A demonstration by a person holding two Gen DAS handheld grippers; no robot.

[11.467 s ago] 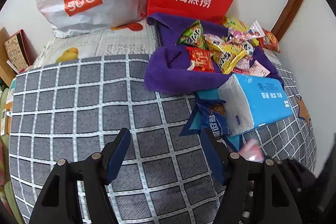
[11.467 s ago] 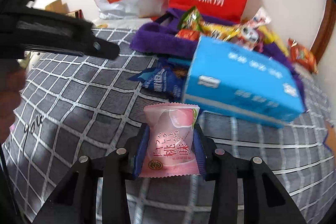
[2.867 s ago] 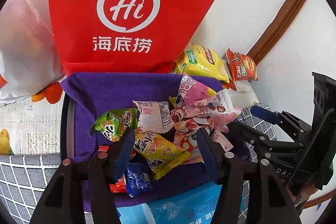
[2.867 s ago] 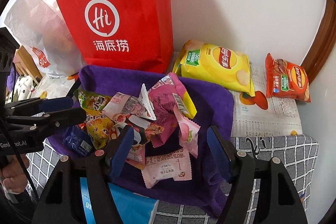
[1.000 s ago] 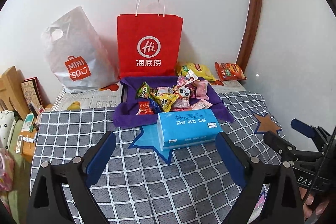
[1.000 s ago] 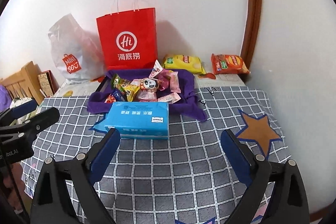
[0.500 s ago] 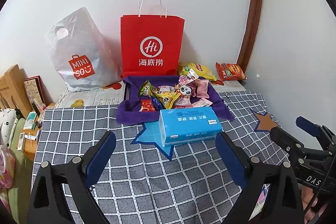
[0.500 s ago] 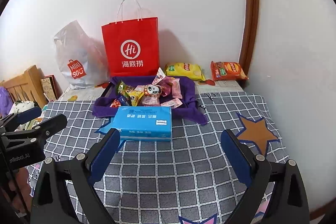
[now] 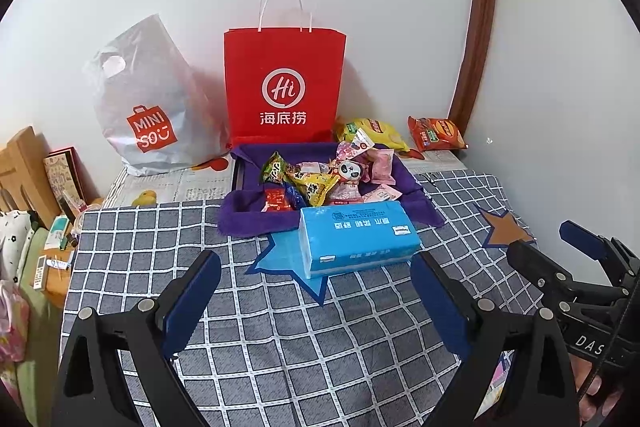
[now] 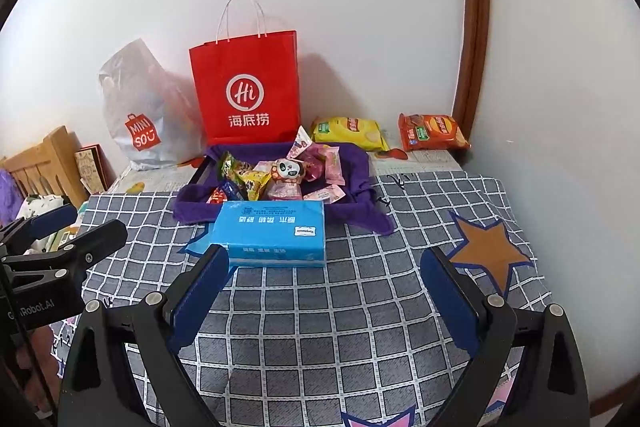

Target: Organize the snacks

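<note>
A purple cloth-lined tray at the back of the table holds a pile of small snack packets, one with a panda face. A blue tissue pack lies just in front of it. My left gripper is open and empty, held back above the checked tablecloth. My right gripper is open and empty too, level with it. Each gripper shows at the edge of the other's view.
A red Hi paper bag and a grey Miniso plastic bag stand against the wall. A yellow chip bag and an orange chip bag lie at the back right. Clutter lies off the table's left side.
Both grippers have drawn back and up from the tray, where they hung 2.9 s ago. The pink packet once in the right gripper is gone from it. Only slight drift over the last second.
</note>
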